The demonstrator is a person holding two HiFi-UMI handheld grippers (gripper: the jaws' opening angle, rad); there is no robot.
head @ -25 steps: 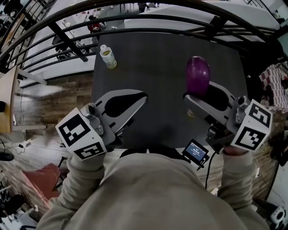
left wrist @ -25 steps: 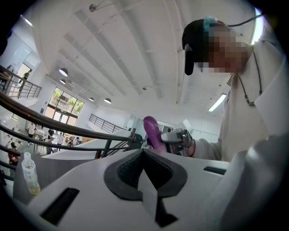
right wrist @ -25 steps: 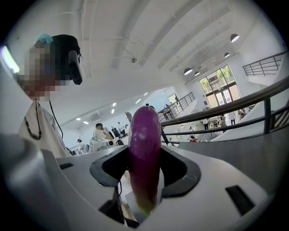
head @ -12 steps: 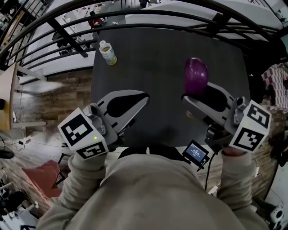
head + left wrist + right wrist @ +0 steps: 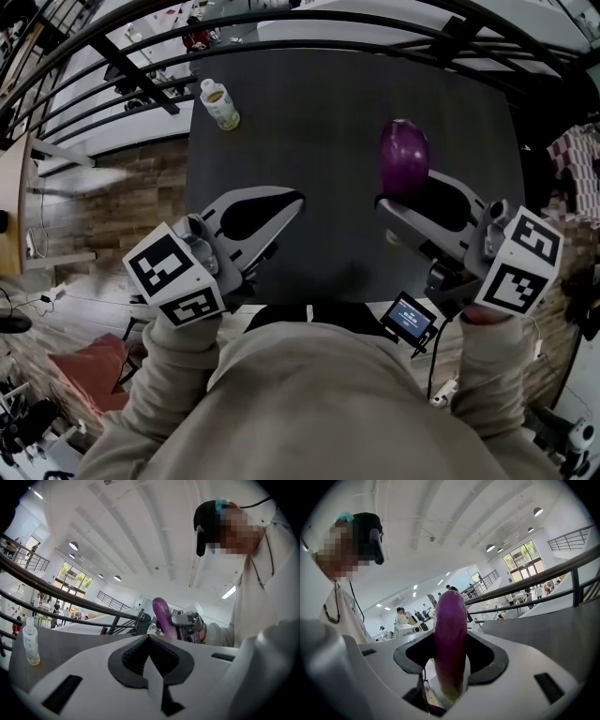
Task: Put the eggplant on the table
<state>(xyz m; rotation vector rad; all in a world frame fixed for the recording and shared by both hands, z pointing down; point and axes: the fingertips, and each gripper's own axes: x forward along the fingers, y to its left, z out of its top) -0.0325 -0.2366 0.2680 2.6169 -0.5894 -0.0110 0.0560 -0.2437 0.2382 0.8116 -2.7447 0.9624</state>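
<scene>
My left gripper points forward and level. Its jaws are together, with nothing between them. My right gripper points forward, tipped slightly downward. Its jaws are clamped on the eggplant, which stands upright between the pads. Both forearms, in beige sleeves, reach forward, well apart.

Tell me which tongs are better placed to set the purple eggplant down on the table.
Right. The right tongs are closed on the glossy purple eggplant and hold it over the dark grey table. The left tongs are shut with nothing between them, off to the side.
</scene>
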